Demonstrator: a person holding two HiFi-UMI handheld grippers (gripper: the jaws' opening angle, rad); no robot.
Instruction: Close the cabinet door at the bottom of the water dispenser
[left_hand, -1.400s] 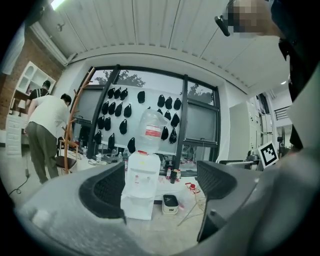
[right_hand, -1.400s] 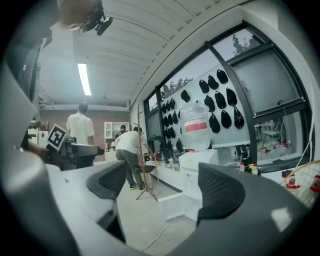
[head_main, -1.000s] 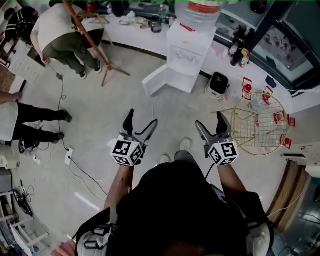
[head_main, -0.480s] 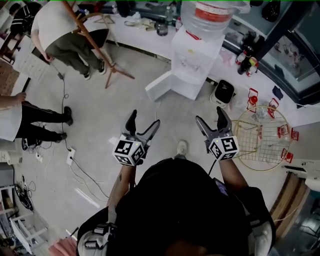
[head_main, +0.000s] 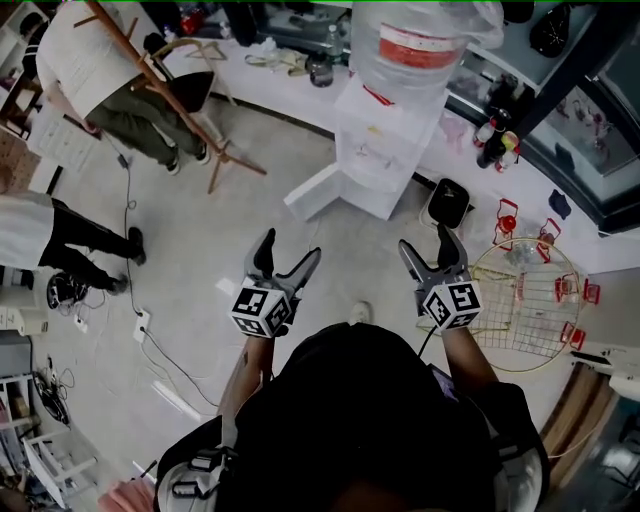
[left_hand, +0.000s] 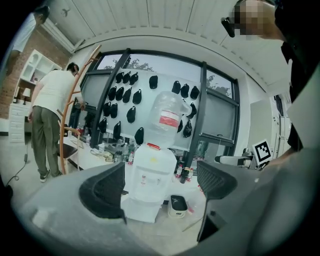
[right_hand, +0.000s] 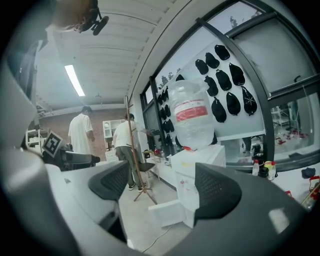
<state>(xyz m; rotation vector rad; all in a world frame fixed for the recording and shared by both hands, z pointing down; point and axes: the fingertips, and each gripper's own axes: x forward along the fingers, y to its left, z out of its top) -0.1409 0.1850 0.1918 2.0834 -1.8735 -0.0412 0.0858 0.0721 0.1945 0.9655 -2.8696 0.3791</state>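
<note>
A white water dispenser (head_main: 385, 140) with a big clear bottle (head_main: 418, 45) on top stands against the far counter. Its bottom cabinet door (head_main: 318, 192) hangs open, swung out to the left. The dispenser (left_hand: 149, 187) fills the middle of the left gripper view, and in the right gripper view the open door (right_hand: 167, 212) juts out at the dispenser's (right_hand: 200, 175) foot. Both grippers are held out in front of me, well short of the door. My left gripper (head_main: 288, 252) is open and empty. My right gripper (head_main: 427, 247) is open and empty too, its jaws having just closed a little.
A small white bin (head_main: 445, 203) sits right of the dispenser. A round gold wire rack (head_main: 525, 300) with red items stands at the right. A wooden coat stand (head_main: 190, 110) and two people (head_main: 90, 60) are at the left. Cables (head_main: 150, 340) trail on the floor.
The dispenser and its open door have come closer and lower in the head view as I walked toward them. Both grippers kept their places in front of me.
</note>
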